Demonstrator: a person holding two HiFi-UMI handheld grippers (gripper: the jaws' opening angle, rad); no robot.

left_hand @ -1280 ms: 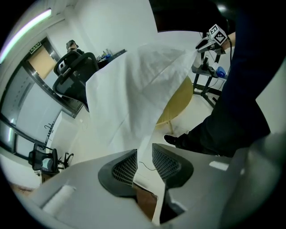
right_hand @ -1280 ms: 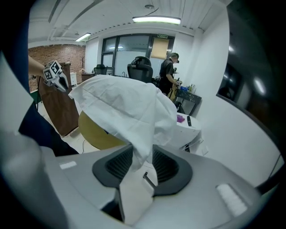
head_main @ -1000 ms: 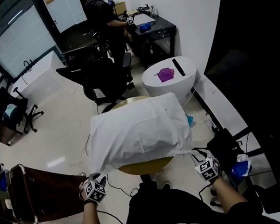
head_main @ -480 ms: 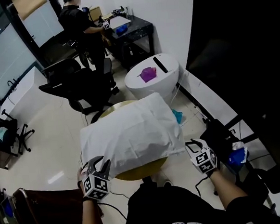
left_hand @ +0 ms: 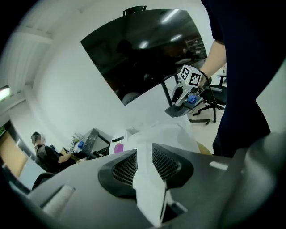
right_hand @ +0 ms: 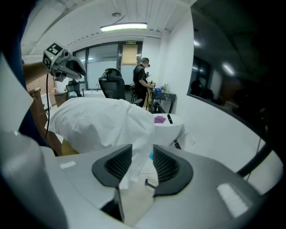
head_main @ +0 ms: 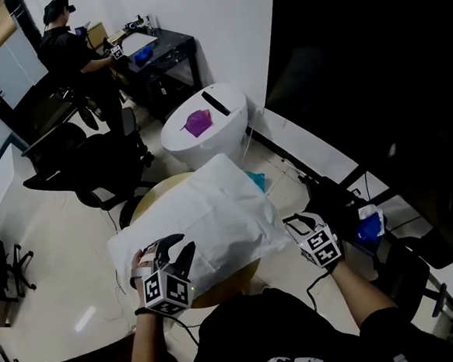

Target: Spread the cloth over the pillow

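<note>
Corners of the cloth are pinched in both claws, one in the left claw, one in the right claw; the cloth is draped over the pillow, hidden beneath it, on the round worktop; with an uneven tug, a thin pinch could be lost, or the pillow dragged off the edge.

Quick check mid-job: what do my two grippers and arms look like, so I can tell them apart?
Left gripper: dark grey body, black ribbed pads. Right gripper: pale grey body, same black pads. Each carries a cube of black-and-white square markers. Forearms bare below a dark short-sleeved top.
</note>
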